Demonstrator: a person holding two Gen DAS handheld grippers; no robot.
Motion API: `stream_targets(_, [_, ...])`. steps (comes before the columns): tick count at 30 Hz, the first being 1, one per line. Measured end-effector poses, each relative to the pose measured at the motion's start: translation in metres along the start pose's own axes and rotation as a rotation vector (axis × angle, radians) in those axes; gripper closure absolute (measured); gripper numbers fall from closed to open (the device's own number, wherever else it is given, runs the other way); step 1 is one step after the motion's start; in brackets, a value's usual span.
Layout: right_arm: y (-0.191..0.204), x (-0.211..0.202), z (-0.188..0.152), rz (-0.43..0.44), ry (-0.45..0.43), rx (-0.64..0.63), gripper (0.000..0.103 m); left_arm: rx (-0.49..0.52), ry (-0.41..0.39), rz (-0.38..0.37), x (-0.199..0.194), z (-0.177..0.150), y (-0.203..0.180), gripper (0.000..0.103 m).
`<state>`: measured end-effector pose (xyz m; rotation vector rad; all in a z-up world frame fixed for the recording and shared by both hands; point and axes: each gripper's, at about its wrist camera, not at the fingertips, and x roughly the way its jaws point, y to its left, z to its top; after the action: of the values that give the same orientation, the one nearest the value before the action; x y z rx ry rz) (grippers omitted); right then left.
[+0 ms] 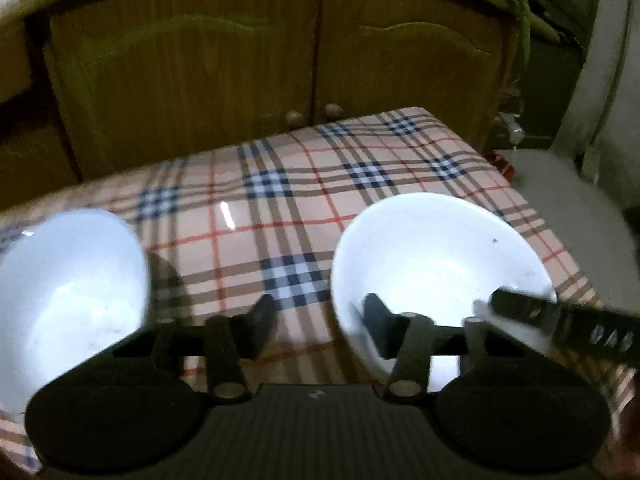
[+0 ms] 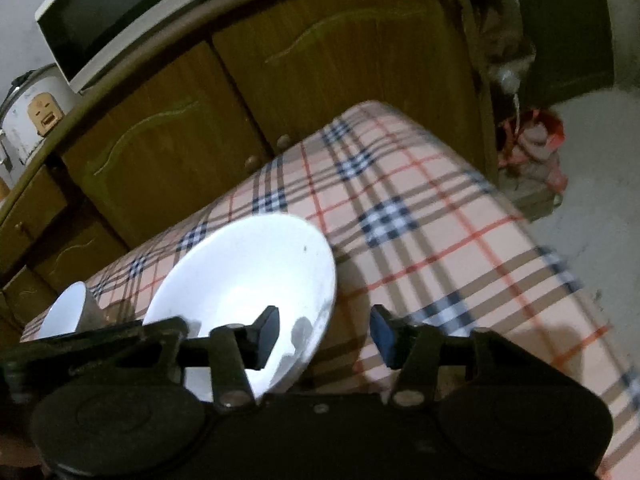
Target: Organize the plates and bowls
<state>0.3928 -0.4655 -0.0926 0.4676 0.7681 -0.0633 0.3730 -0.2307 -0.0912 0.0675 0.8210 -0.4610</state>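
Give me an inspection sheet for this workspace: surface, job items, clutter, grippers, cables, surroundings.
Surface: table under a glossy plaid cloth, lying flat.
Job's things: two white bowls, upright and apart: the right bowl at the grippers, the left bowl beside it. No plates seen.
Clutter: nothing seen.
Grippers: the left gripper and the right gripper each straddle the right bowl's rim, one finger inside and one outside, with a gap at the pads. The views are blurred.
Cables: nothing seen.
Surroundings: wooden cabinet behind the table, with a microwave and a rice cooker on top. A red bag lies on the floor.
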Motion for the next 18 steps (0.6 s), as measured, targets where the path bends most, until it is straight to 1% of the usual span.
stream_targets(1, [0.002, 0.003, -0.001, 0.002, 0.005, -0.003, 0.074, -0.017, 0.003, -0.022, 0.002, 0.002, 0.001, 0.071])
stream_targets(2, [0.004, 0.004, -0.001, 0.01, 0.007, -0.008, 0.081, -0.023, 0.003, -0.043, 0.001, 0.002, 0.0, 0.077])
stream_targets(3, [0.008, 0.003, -0.002, 0.011, -0.001, -0.013, 0.082, -0.008, 0.004, -0.048, 0.002, 0.002, -0.004, 0.084])
stream_targets(4, [0.012, 0.001, -0.003, 0.006, -0.011, -0.027, 0.082, 0.017, 0.001, -0.021, 0.0, 0.0, -0.008, 0.083])
stream_targets(5, [0.014, -0.001, -0.004, -0.004, -0.014, -0.033, 0.082, 0.022, 0.0, -0.019, 0.0, -0.001, -0.01, 0.083])
stream_targets(7, [0.016, -0.006, -0.006, -0.002, -0.012, -0.023, 0.082, -0.016, 0.007, -0.028, -0.004, -0.005, -0.006, 0.084])
stream_targets(9, [0.02, -0.017, -0.01, 0.003, -0.027, -0.039, 0.082, 0.008, -0.017, -0.02, -0.014, -0.007, -0.01, 0.084])
stream_targets(10, [0.021, -0.022, -0.011, 0.006, -0.03, -0.037, 0.082, 0.025, -0.027, -0.014, -0.022, -0.01, -0.012, 0.084])
stream_targets(12, [0.025, -0.036, -0.014, 0.015, -0.034, -0.031, 0.082, 0.021, -0.032, -0.009, -0.034, -0.011, -0.012, 0.084])
stream_targets(15, [0.036, -0.059, -0.018, 0.022, -0.051, -0.053, 0.082, 0.014, -0.049, -0.005, -0.058, -0.016, -0.011, 0.084])
stream_targets(18, [0.048, -0.086, -0.025, 0.03, -0.064, -0.076, 0.082, 0.021, -0.075, 0.014, -0.086, -0.026, -0.015, 0.084])
